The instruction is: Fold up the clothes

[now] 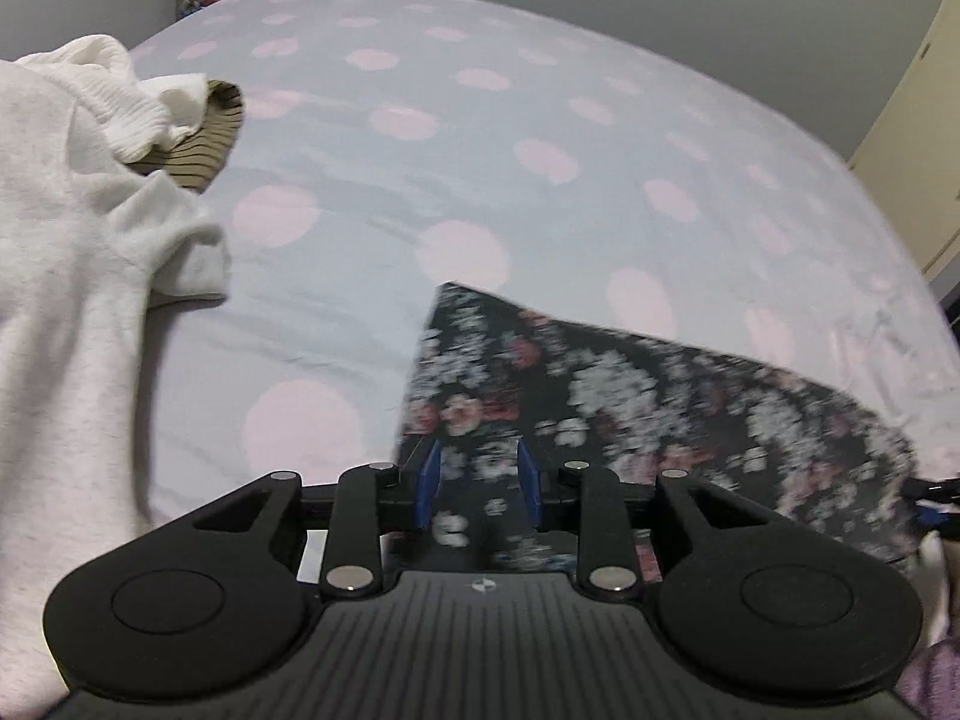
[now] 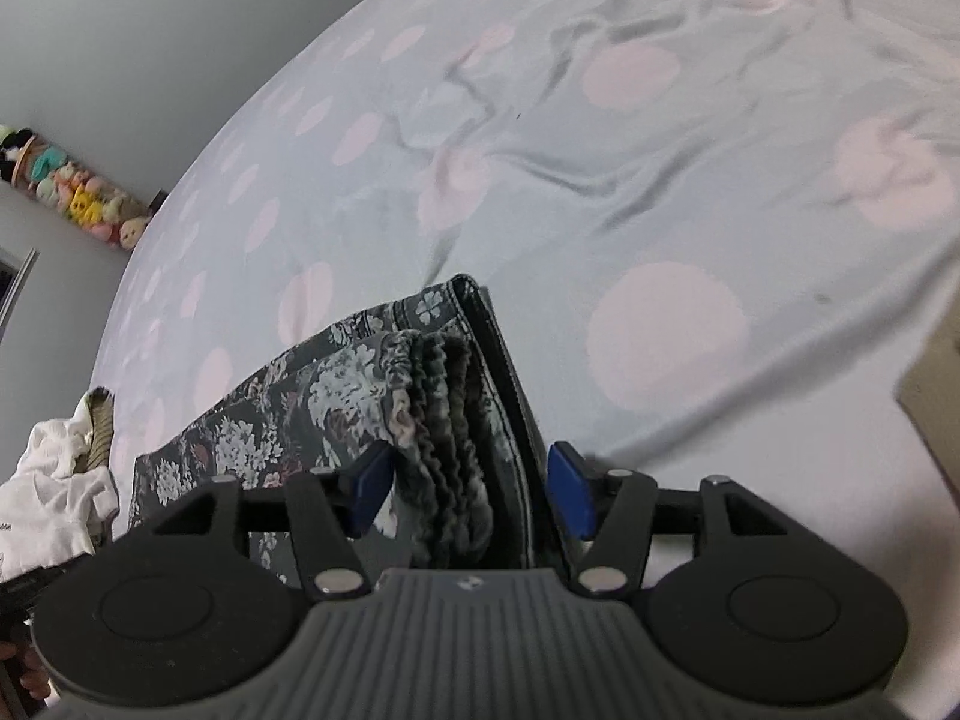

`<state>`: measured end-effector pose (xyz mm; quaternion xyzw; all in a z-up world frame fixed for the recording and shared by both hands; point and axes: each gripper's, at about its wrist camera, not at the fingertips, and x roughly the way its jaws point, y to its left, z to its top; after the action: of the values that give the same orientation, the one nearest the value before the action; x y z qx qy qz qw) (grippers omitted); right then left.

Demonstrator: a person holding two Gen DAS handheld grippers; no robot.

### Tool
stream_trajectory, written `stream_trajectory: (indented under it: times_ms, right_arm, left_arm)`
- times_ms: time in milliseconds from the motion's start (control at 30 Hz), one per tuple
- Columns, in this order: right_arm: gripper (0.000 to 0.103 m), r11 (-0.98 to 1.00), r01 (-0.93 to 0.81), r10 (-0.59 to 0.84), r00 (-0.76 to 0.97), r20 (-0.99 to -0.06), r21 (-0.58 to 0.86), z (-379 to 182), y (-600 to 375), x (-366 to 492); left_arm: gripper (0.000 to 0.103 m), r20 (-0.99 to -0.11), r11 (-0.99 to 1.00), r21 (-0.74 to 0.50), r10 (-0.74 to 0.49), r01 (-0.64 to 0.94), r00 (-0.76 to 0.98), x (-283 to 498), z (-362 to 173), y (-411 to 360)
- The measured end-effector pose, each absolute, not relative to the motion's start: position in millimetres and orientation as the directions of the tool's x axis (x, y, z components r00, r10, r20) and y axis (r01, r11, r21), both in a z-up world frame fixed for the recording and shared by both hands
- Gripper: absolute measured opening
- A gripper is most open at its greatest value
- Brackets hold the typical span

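A dark floral garment [image 1: 630,408] lies folded on the bed, its near edge between the fingers of my left gripper [image 1: 478,483]. The blue pads stand apart with the cloth running between them, so the left gripper is open over it. In the right wrist view the same garment [image 2: 336,396] shows its gathered waistband end [image 2: 444,420] between the spread blue pads of my right gripper [image 2: 474,495]. The right gripper is open around the thick folded stack.
A pile of white clothes [image 1: 72,276] with a striped item [image 1: 204,150] lies at the left of the bed. The sheet [image 1: 480,138] is pale blue with pink dots and wrinkled at the right [image 2: 540,138]. Plush toys [image 2: 78,198] line the far wall.
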<state>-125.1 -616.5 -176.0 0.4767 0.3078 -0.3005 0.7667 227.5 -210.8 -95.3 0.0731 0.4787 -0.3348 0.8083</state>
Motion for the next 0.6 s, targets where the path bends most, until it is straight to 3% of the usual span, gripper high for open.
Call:
stream_trajectory:
  times_ms: [400,600]
  right_arm:
    - [0.055,0.393,0.714,-0.074,0.653,-0.754,0.580,-204.1,-631.8,-115.8]
    - [0.032,0.369,0.705,-0.059,0.668,-0.742,0.606,-204.0,-626.9,-115.0]
  left_arm:
    - [0.026,-0.857,0.769,-0.230,-0.450,0.596,0.250,211.6,-124.9,-234.1]
    - [0.026,-0.848,0.745,-0.271,-0.484,0.610,0.214,200.3,-124.0,-241.7]
